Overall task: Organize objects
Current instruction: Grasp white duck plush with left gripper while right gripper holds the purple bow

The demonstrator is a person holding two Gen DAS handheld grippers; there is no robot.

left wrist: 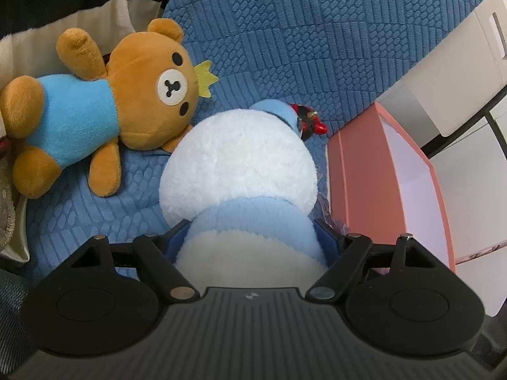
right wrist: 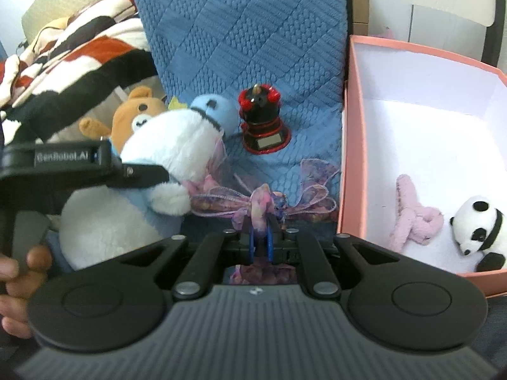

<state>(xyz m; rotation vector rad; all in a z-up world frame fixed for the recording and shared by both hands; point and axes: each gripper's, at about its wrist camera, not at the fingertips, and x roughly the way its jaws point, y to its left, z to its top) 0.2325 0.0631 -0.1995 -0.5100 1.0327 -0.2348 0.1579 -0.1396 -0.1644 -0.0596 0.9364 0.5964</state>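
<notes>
1. Left wrist view: the left gripper (left wrist: pixel 253 240) has its jaws about half spread and pressed into the sides of a white-and-blue plush (left wrist: pixel 237 171), taking it at the pale blue band of its body. The plush fills the space between and ahead of the jaws.
2. Ahead and left of the jaws a bear (left wrist: pixel 104 107) lies on the blue cover (left wrist: pixel 317 31), apart from the plush. A red-and-black figure (left wrist: pixel 309 122) peeks out just past the plush's far end. The pink box (left wrist: pixel 374 171) stands right of the jaws, beside the plush.
3. Right wrist view: the right gripper (right wrist: pixel 260 243) has its jaws closed tight on a purple ribbon bow (right wrist: pixel 263 202), pinched at its knot; the loops fan out to either side ahead of the jaws.
4. The box sits right of these jaws, open, with a panda (right wrist: pixel 481 231) and a pink clip (right wrist: pixel 415 215) already inside. The plush and the left gripper are to the left, the figure straight ahead.
5. Handling, as a judgement: the plush looks light, soft and squashy, so a grip around its middle should hold without harm. The bow looks flimsy and feather-light; the knot seems the firmest spot, as the gauzy loops could crush or snag.
</notes>
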